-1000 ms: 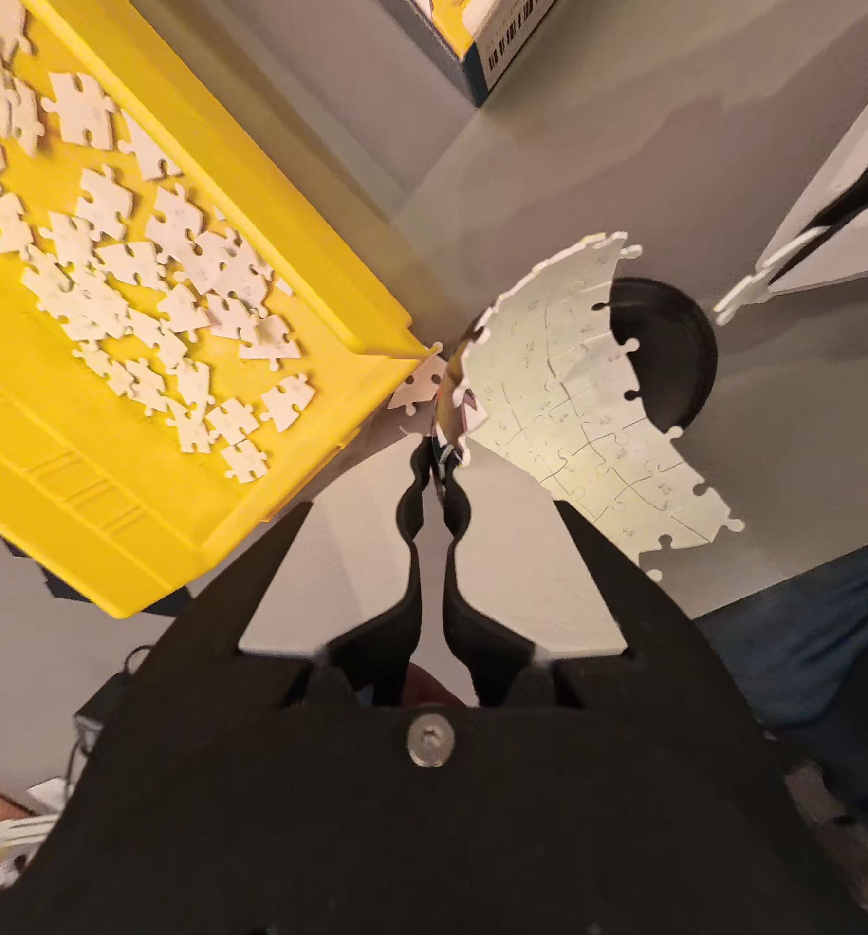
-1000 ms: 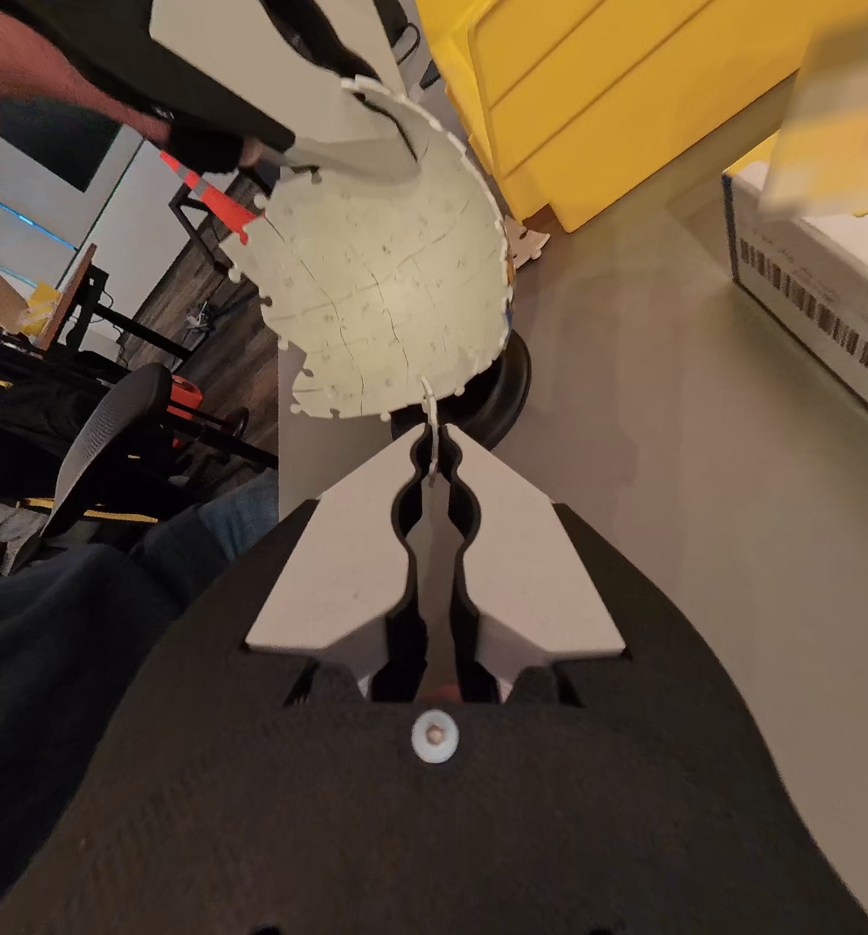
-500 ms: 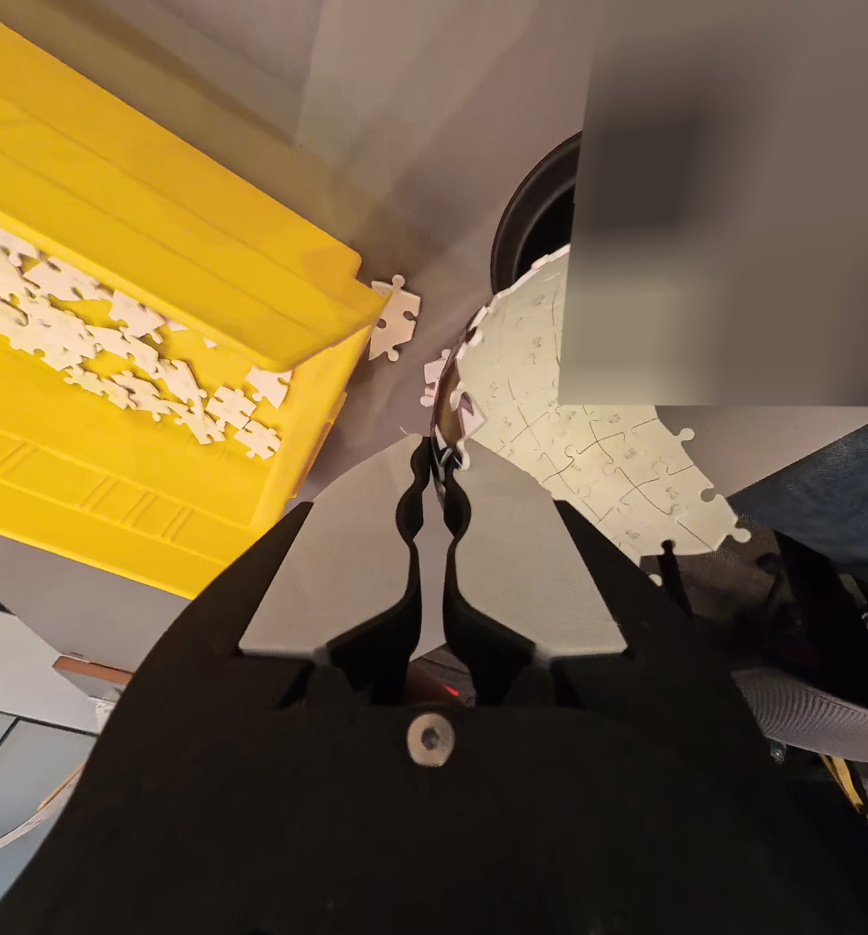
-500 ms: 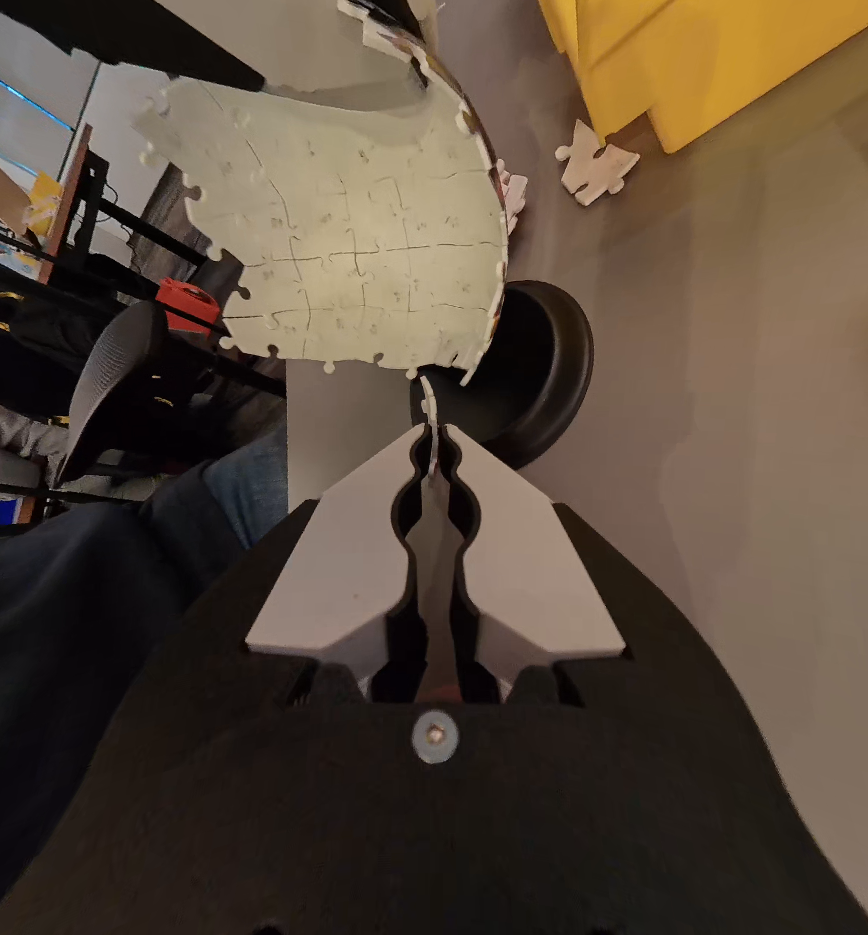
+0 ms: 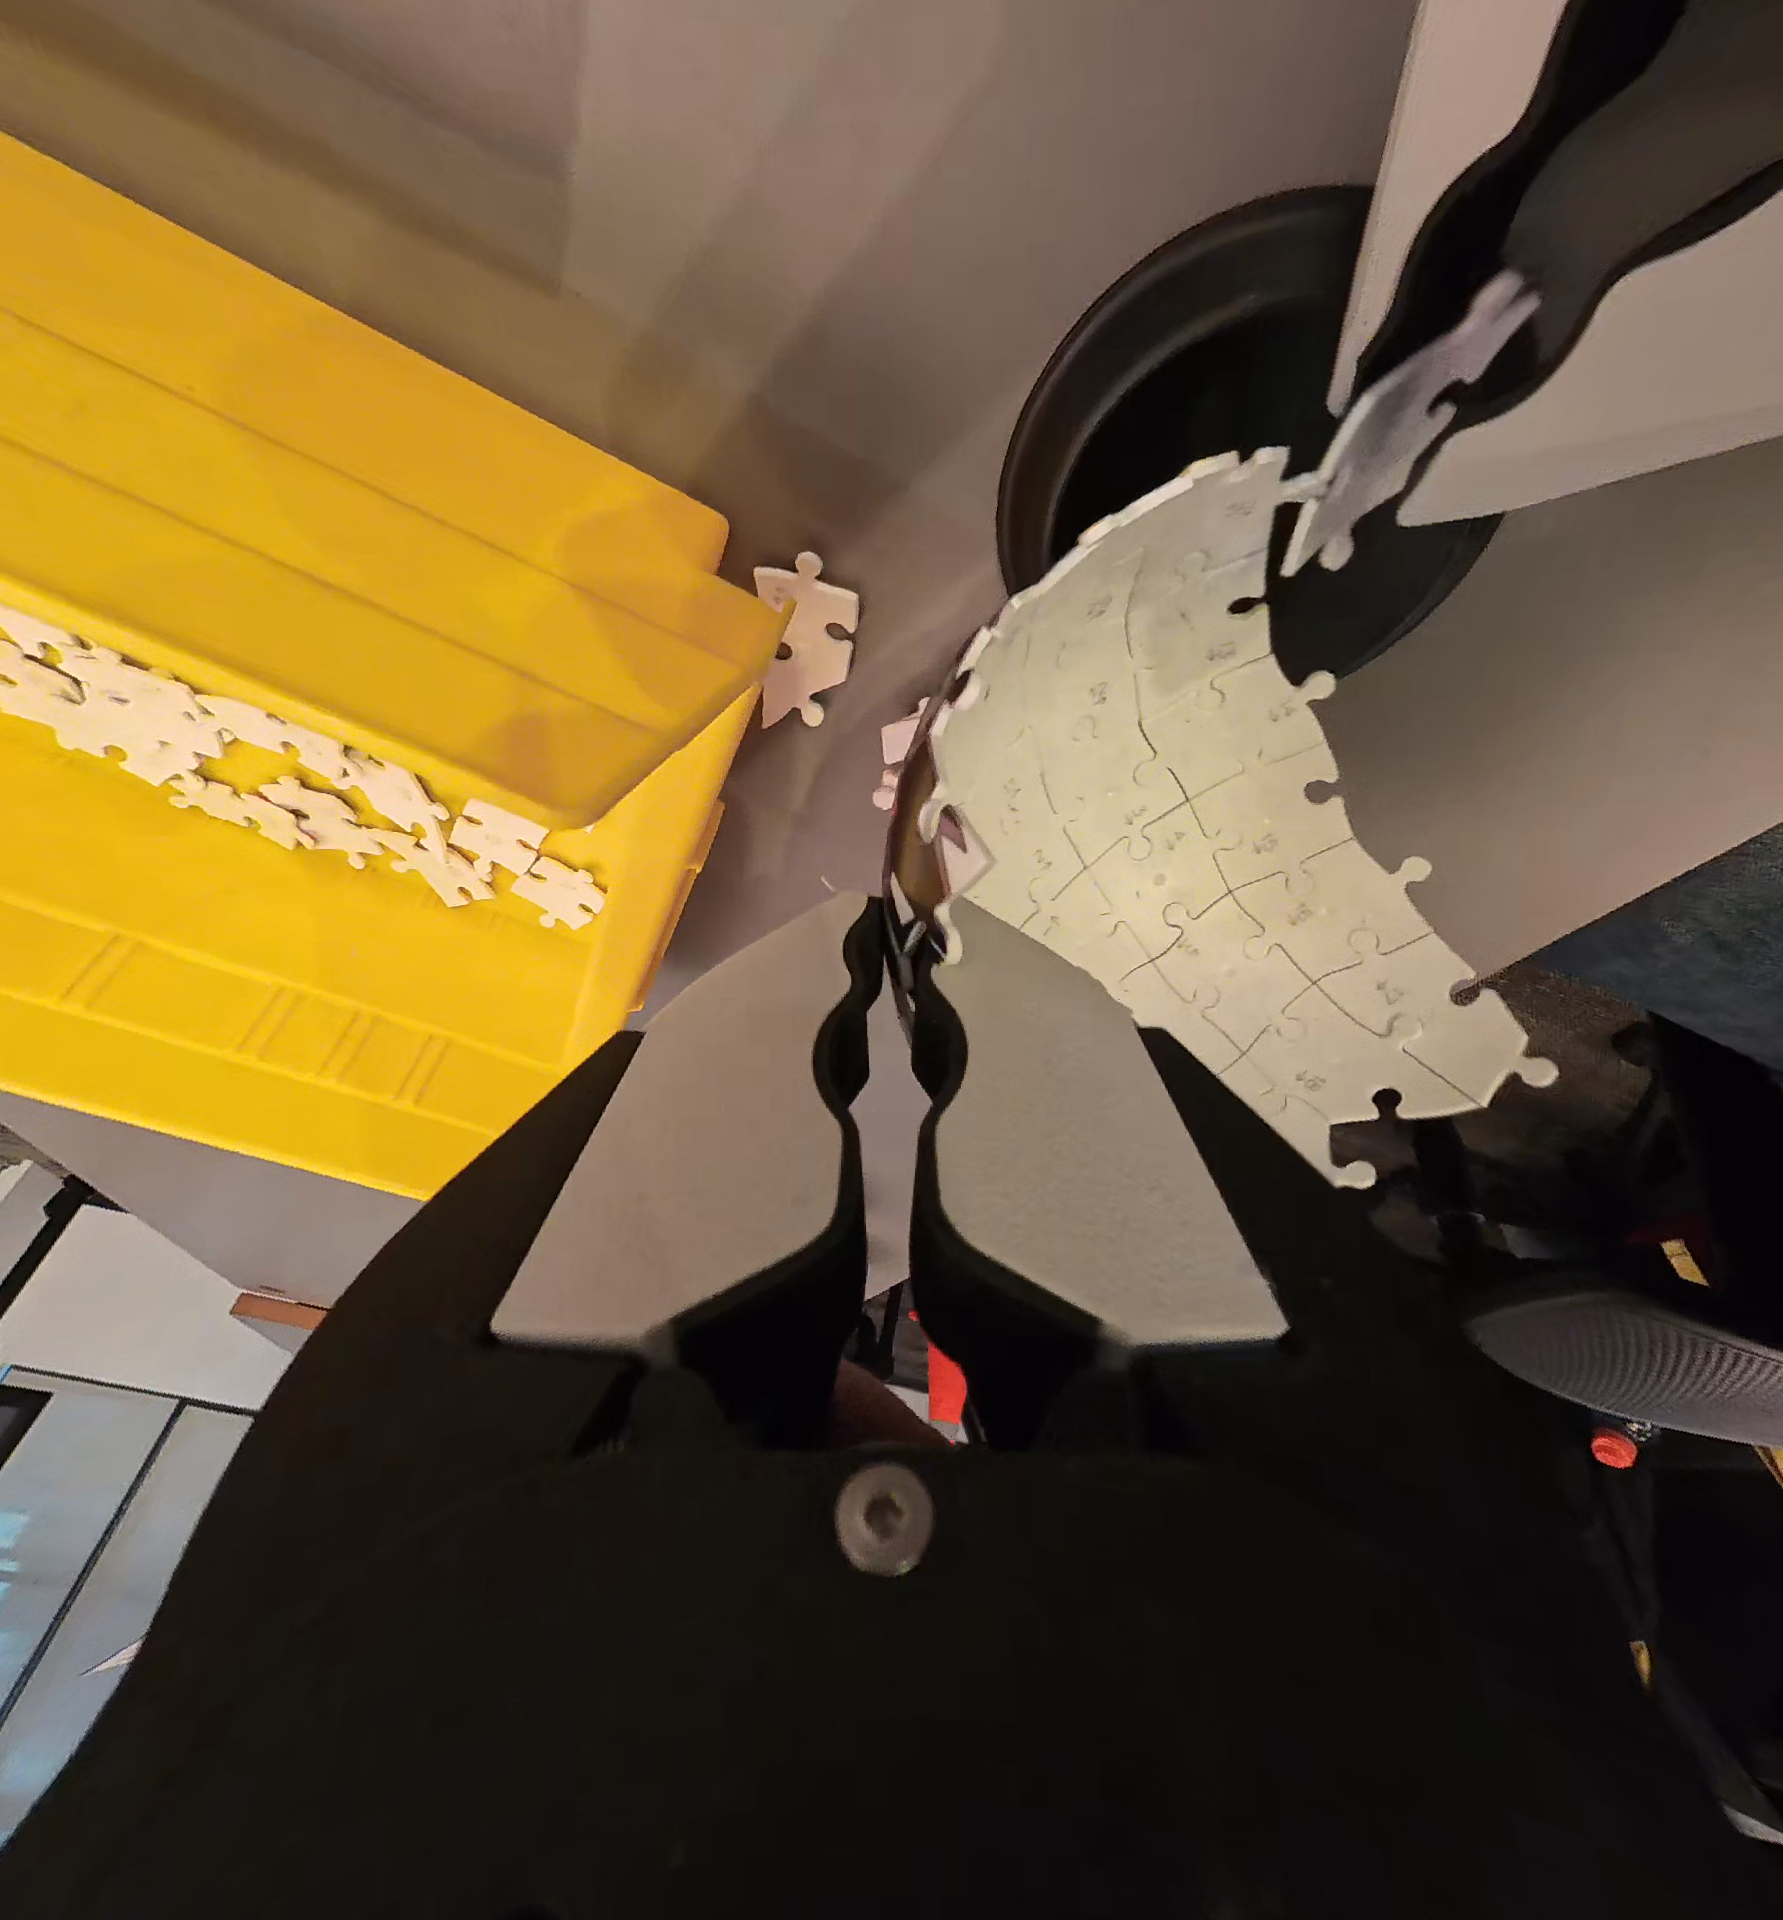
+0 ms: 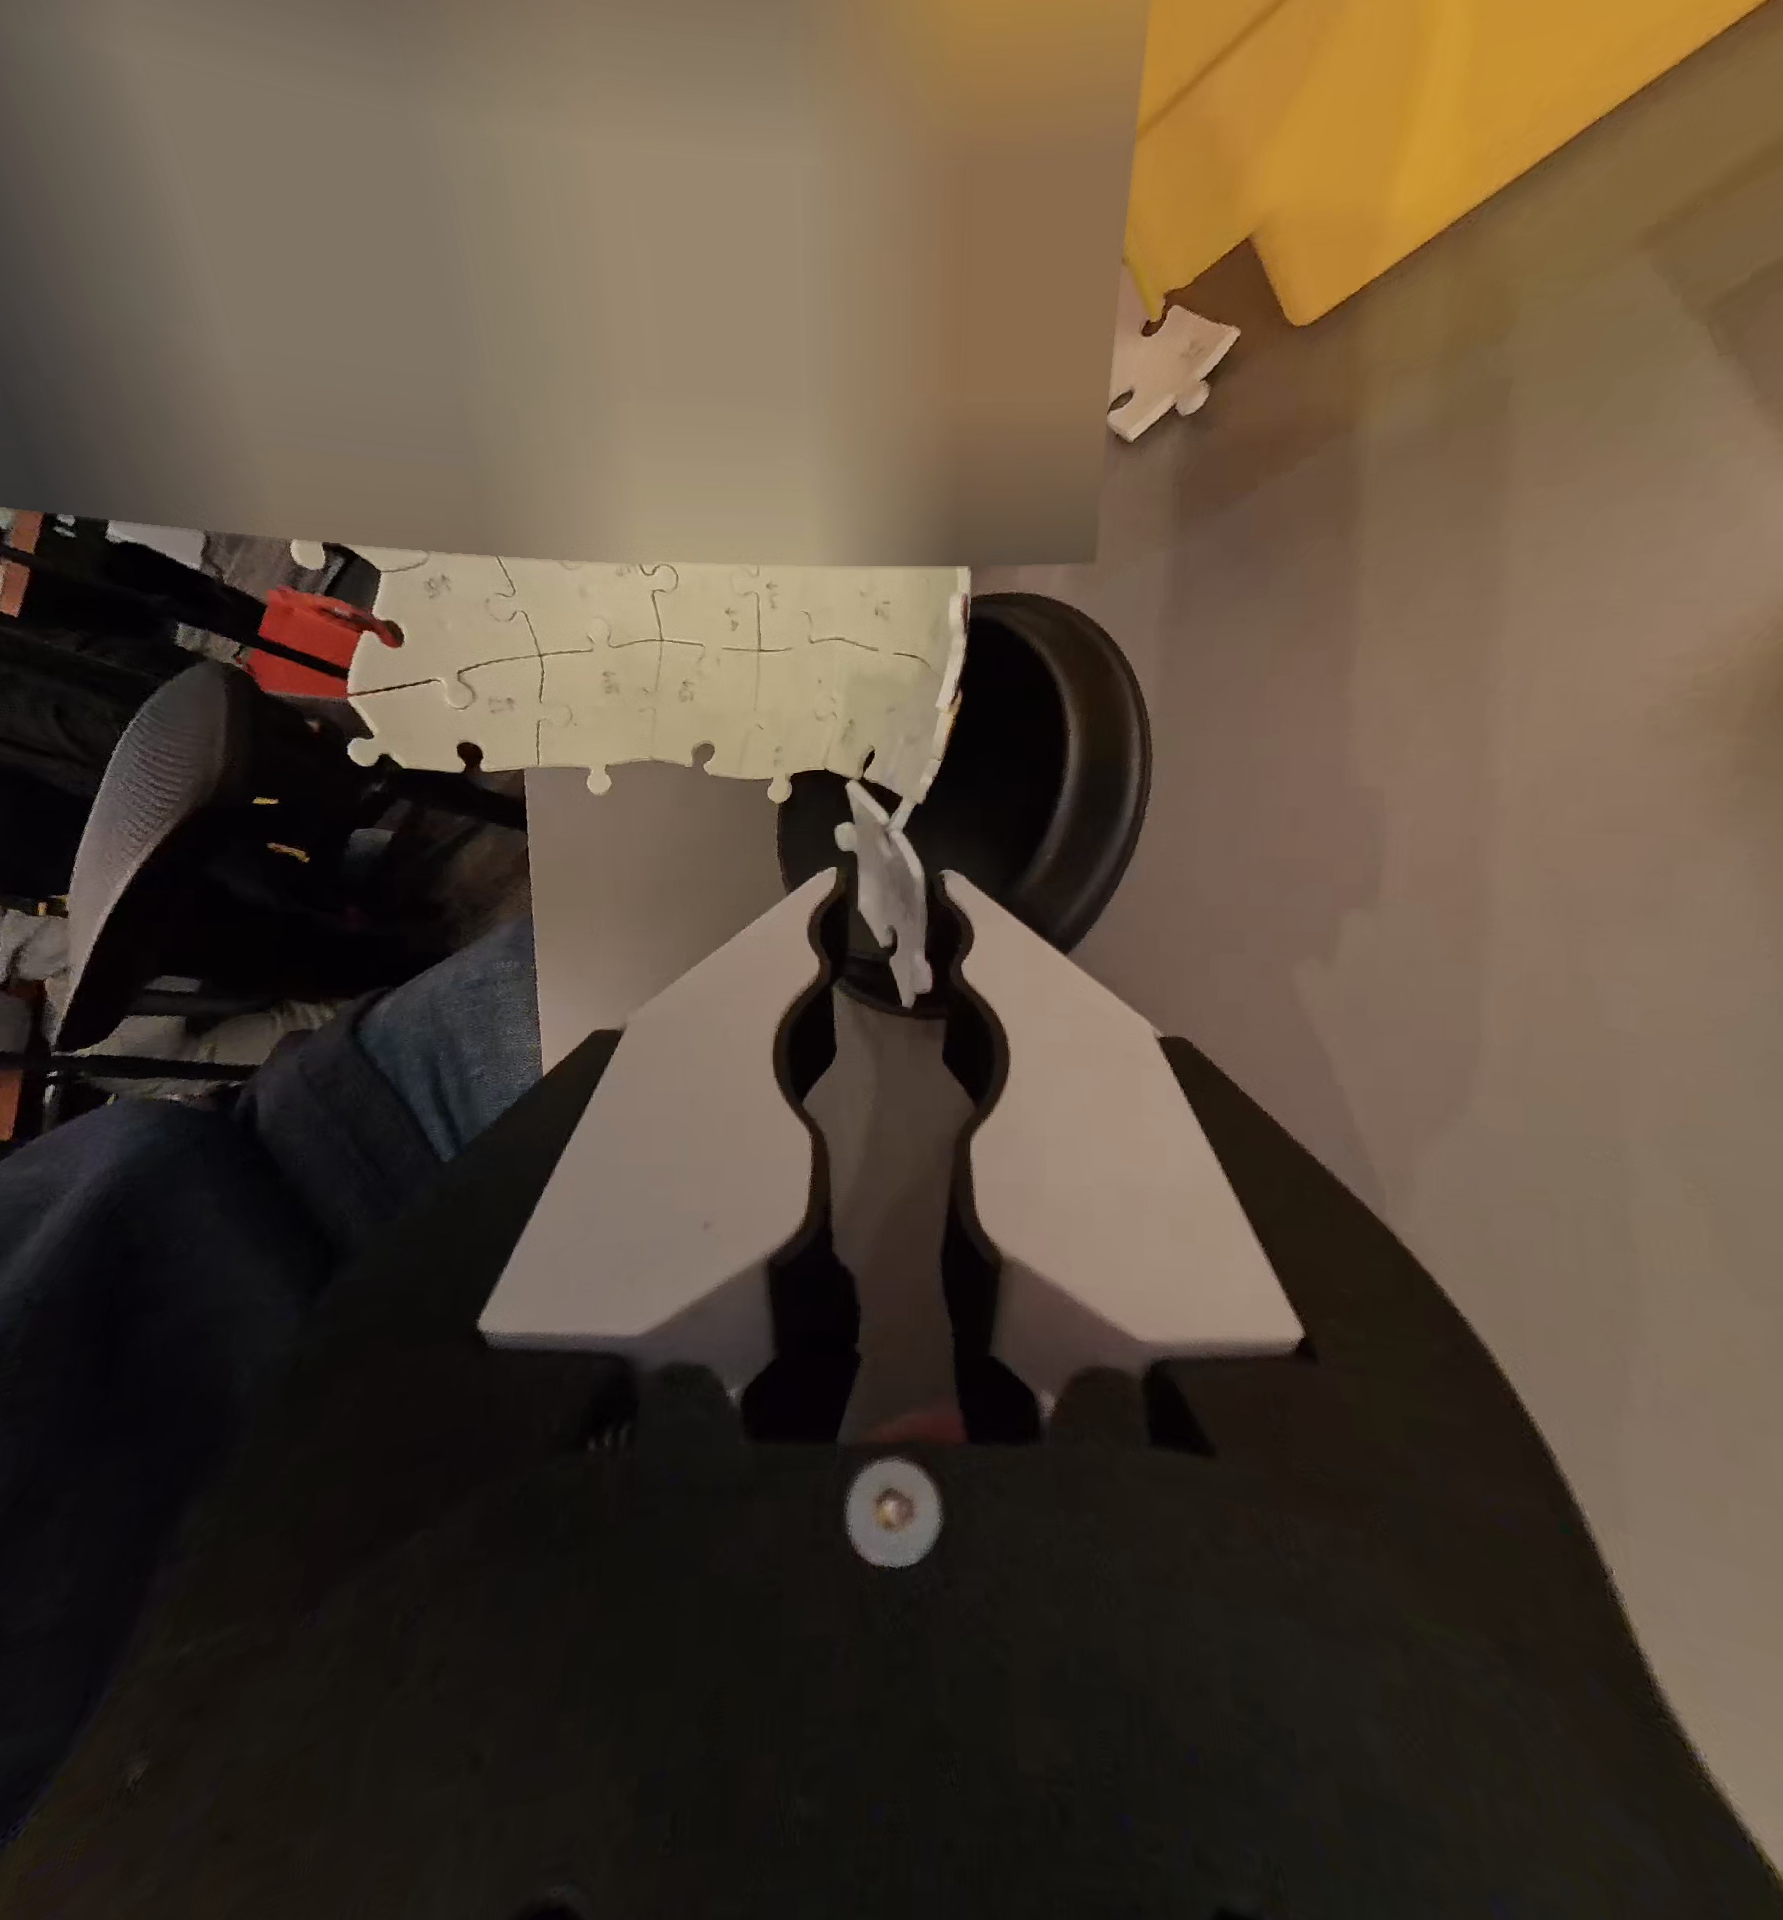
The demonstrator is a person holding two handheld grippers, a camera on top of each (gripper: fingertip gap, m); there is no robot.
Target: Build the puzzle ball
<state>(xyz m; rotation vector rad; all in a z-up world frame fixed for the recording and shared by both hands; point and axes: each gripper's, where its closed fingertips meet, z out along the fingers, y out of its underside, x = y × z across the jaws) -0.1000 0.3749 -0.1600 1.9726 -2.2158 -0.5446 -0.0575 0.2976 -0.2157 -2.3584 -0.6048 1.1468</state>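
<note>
Curved pale shell of joined cardboard puzzle pieces (image 5: 1178, 831), frame centre, above black round stand (image 5: 1178, 343); left gripper (image 5: 897, 935) clamps its edge; right gripper (image 6: 892, 894) loosely holds single pale puzzle piece (image 6: 892, 904) at shell rim, jaws partly apart; likely light, flexible, joints fragile; grip edges.

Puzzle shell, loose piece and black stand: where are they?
Puzzle shell (image 5: 1167, 831), left wrist view, middle of its curved pale face.
Loose piece (image 6: 892, 894), right wrist view, its flat face.
Black stand (image 6: 1084, 748), right wrist view, its rim.
</note>
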